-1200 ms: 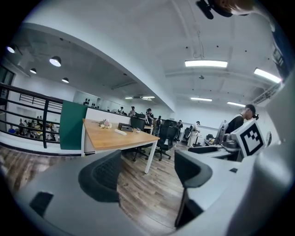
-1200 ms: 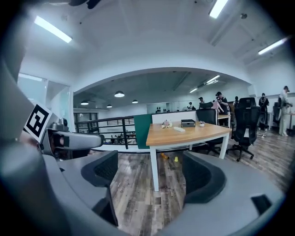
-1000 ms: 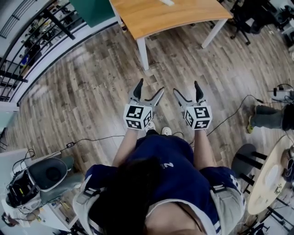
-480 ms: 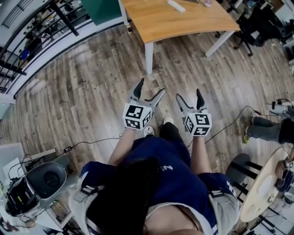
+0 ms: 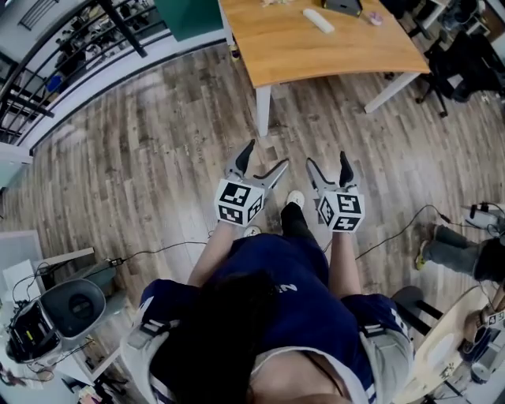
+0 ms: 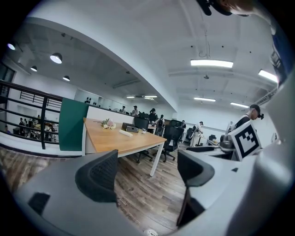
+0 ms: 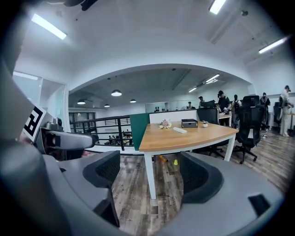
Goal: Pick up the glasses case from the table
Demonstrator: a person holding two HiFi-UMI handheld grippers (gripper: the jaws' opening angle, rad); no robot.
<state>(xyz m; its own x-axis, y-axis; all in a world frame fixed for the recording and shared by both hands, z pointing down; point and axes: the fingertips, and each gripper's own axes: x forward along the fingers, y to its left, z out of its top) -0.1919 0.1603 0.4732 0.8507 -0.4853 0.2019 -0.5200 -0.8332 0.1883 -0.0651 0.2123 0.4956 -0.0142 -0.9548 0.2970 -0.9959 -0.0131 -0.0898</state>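
Observation:
A wooden table (image 5: 316, 47) stands ahead across the floor. On its far part lies a white oblong object (image 5: 319, 20), seemingly the glasses case; it also shows small in the right gripper view (image 7: 177, 130) and the left gripper view (image 6: 125, 132). My left gripper (image 5: 266, 154) is open and empty, held over the floor short of the table leg (image 5: 263, 110). Beside it my right gripper (image 5: 326, 158) has its jaws wide but closing a little, with nothing between them. Both point at the table, well short of it (image 6: 146, 170) (image 7: 154, 177).
A dark box (image 5: 345, 6), a small flower bunch (image 7: 164, 124) and a small pinkish item (image 5: 375, 17) also sit on the table. Office chairs (image 5: 473, 55) stand at its right. Cables (image 5: 394, 213) trail over the wood floor. A railing (image 5: 47, 71) runs at left.
The table has come closer and more of its top shows, with the white object and box now in view. Both grippers have moved forward with the person, still side by side.

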